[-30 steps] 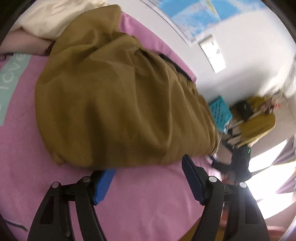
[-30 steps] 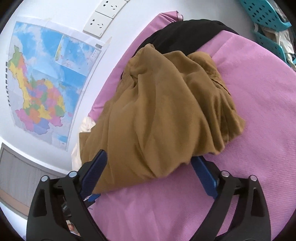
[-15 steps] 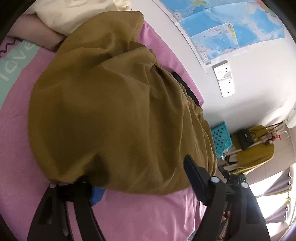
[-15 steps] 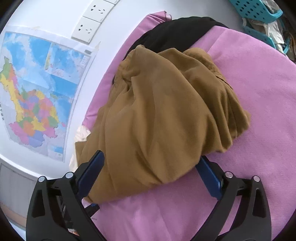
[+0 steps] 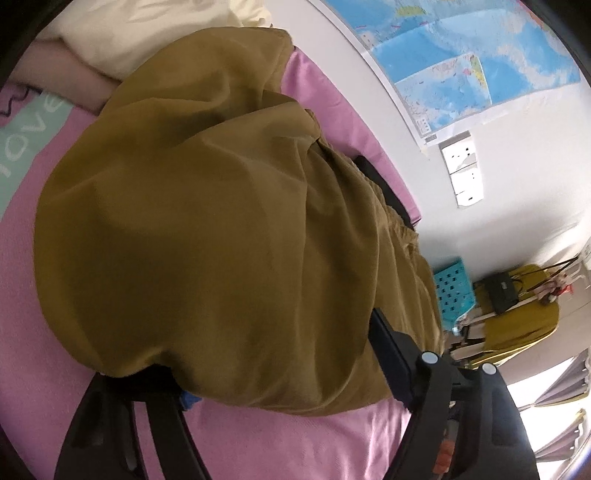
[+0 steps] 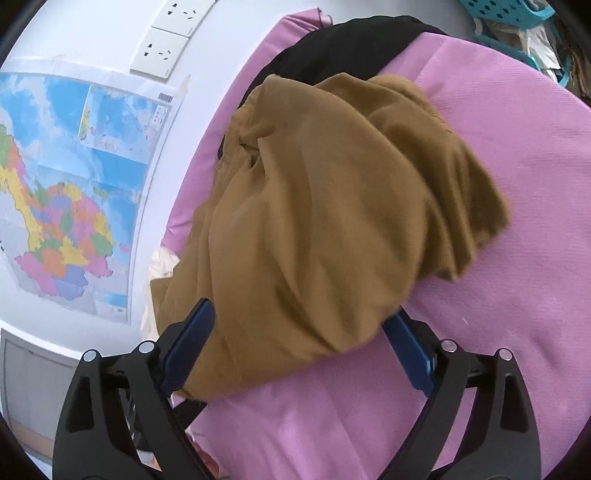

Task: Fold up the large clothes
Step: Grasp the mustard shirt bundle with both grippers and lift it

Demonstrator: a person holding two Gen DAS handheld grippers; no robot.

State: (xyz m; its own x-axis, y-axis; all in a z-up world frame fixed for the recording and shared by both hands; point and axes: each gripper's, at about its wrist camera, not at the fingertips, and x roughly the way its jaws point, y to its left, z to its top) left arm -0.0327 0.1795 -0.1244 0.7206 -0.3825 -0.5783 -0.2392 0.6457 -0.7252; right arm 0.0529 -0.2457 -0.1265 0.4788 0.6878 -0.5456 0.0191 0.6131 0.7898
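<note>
Teal perforated basket (image 6: 511, 14) at the far right, pale crumpled items inside. Mustard-brown garment (image 6: 332, 221) bunched in rumpled folds on pink bed sheet (image 6: 498, 277). Left tongs (image 5: 280, 365) just narrowed slightly, still wide around its edge; right tongs (image 6: 299, 339) wide too, not pinching.

Your left wrist camera looks forward and down along its fingers, very close to the mustard garment (image 5: 221, 229), facing the wall map (image 5: 461, 66) and sockets (image 5: 463, 168). Your right wrist camera looks from the opposite end of the same heap (image 6: 325, 221), equally near and tilted down. Both views share garment, pink bedcover (image 6: 517, 258), map and sockets.
</note>
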